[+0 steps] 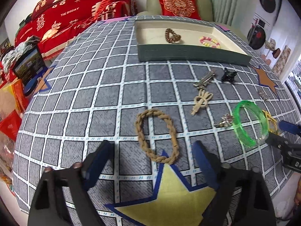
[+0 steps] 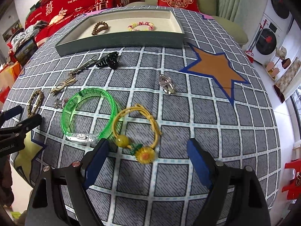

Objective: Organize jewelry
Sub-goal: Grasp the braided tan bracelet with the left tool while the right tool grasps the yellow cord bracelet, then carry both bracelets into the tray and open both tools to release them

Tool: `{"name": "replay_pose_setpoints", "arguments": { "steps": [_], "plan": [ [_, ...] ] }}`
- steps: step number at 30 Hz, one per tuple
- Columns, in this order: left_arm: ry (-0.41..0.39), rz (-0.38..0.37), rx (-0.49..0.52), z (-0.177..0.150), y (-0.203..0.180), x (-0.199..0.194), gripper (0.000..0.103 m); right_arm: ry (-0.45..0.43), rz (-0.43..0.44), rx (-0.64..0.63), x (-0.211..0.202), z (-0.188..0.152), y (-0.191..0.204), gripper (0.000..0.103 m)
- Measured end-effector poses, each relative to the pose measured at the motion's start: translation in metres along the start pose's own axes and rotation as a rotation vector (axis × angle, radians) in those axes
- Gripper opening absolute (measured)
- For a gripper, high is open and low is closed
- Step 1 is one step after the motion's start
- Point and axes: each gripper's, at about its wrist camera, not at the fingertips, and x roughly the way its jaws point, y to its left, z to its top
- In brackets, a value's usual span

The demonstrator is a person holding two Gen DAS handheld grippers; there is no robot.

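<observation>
In the left wrist view a braided tan rope bracelet (image 1: 140,130) lies flat on the checked cloth. My left gripper (image 1: 154,150) is open, its blue pads on either side of the bracelet's near end without touching it. In the right wrist view a yellow hair tie with a sunflower (image 2: 145,155) lies between the open fingers of my right gripper (image 2: 148,146). A green plastic bangle (image 2: 88,92) lies just left of it, close to the left pad. The grey tray (image 1: 188,53) (image 2: 120,41) at the far side holds a brown coil tie (image 2: 99,28) and a pink bead bracelet (image 2: 141,26).
Loose on the cloth lie a silver hair clip (image 1: 205,79), a black claw clip (image 2: 109,61), a beige knotted clip (image 1: 201,99), a rhinestone brooch (image 1: 224,121) and a clear clip (image 2: 167,84). Red bedding and a cushioned chair stand beyond the table.
</observation>
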Motion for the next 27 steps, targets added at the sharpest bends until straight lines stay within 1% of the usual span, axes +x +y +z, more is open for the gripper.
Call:
{"name": "replay_pose_setpoints", "arguments": {
  "steps": [1, 2, 4, 5, 7, 8, 9, 10, 11, 12, 13, 14, 15, 21, 23, 27],
  "plan": [
    [-0.004, -0.007, 0.007, 0.001, -0.001, -0.001, 0.082, -0.004, 0.002, -0.006, -0.001, 0.001, 0.002, 0.071],
    [-0.007, -0.011, 0.012, 0.001, -0.003, -0.002, 0.078, -0.005, 0.004, -0.010, -0.002, 0.002, 0.003, 0.067],
    [-0.010, -0.018, 0.019, 0.002, -0.005, -0.003, 0.066, -0.003, 0.011, -0.014, -0.003, 0.004, 0.004, 0.053],
    [-0.012, -0.020, 0.021, 0.003, -0.006, -0.003, 0.062, -0.001, 0.013, -0.018, -0.003, 0.005, 0.005, 0.050],
    [-0.016, -0.025, 0.026, 0.002, -0.007, -0.005, 0.046, 0.002, 0.015, -0.027, -0.003, 0.006, 0.007, 0.043],
    [-0.018, -0.030, 0.029, 0.002, -0.007, -0.005, 0.043, 0.002, 0.017, -0.033, -0.003, 0.006, 0.008, 0.042],
    [-0.018, -0.036, 0.032, 0.002, -0.007, -0.006, 0.034, 0.002, 0.018, -0.036, -0.003, 0.006, 0.009, 0.040],
    [-0.019, -0.040, 0.034, 0.002, -0.007, -0.006, 0.022, 0.002, 0.018, -0.041, -0.003, 0.005, 0.010, 0.038],
    [-0.018, -0.047, 0.033, 0.002, -0.006, -0.006, 0.022, 0.003, 0.018, -0.044, -0.004, 0.006, 0.011, 0.036],
    [-0.016, -0.057, 0.027, 0.003, -0.006, -0.006, 0.022, 0.003, 0.018, -0.046, -0.004, 0.006, 0.011, 0.031],
    [-0.014, -0.068, 0.019, 0.003, -0.005, -0.007, 0.022, 0.002, 0.015, -0.047, -0.004, 0.006, 0.011, 0.023],
    [-0.012, -0.080, 0.010, 0.003, -0.003, -0.007, 0.022, 0.002, 0.016, -0.045, -0.004, 0.006, 0.011, 0.018],
    [-0.011, -0.090, 0.002, 0.003, -0.002, -0.007, 0.022, 0.003, 0.020, -0.042, -0.004, 0.006, 0.010, 0.016],
    [-0.008, -0.122, -0.033, 0.004, 0.003, -0.011, 0.022, -0.024, 0.079, 0.003, -0.013, 0.007, -0.003, 0.016],
    [-0.015, -0.131, -0.038, 0.006, 0.004, -0.014, 0.022, -0.045, 0.110, 0.022, -0.020, 0.009, -0.009, 0.016],
    [-0.033, -0.144, -0.037, 0.011, 0.002, -0.022, 0.022, -0.067, 0.141, 0.051, -0.030, 0.015, -0.016, 0.016]
  ]
}}
